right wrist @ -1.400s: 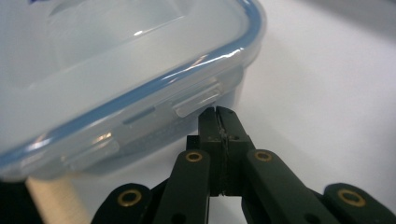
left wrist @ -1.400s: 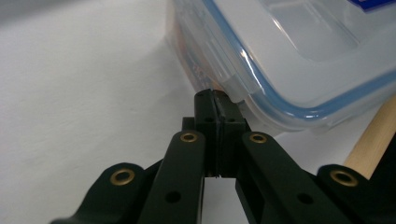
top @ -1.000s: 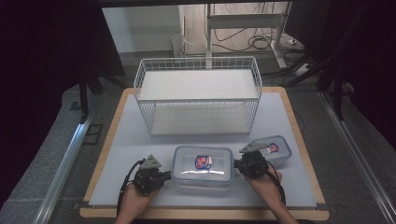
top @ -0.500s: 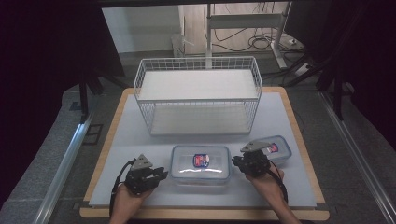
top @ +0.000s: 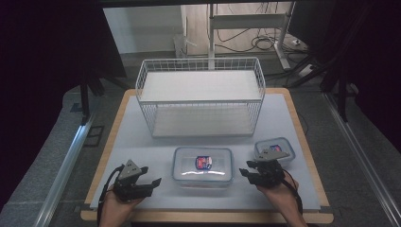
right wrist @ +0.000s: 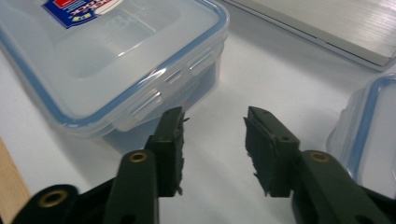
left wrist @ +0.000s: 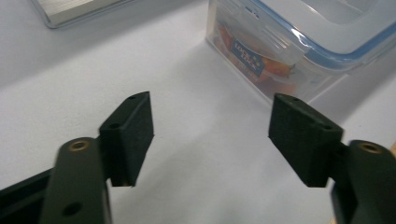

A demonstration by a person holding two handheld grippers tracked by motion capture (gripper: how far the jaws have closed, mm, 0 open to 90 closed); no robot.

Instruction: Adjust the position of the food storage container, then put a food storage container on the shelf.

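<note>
High view: big lidded box (top: 203, 165) sits ungrasped between left gripper (top: 150, 182) and right gripper (top: 247, 173), jaws apart, lift not started.

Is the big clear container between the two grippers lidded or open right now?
Lidded. The large container has its blue-rimmed lid seated flat on top, with the side clip folded down against the wall.

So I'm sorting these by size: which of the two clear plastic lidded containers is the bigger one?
The large clear rectangular container with the blue-rimmed lid, lying between both grippers. The smaller clear container sits farther right, behind the right gripper.
</note>
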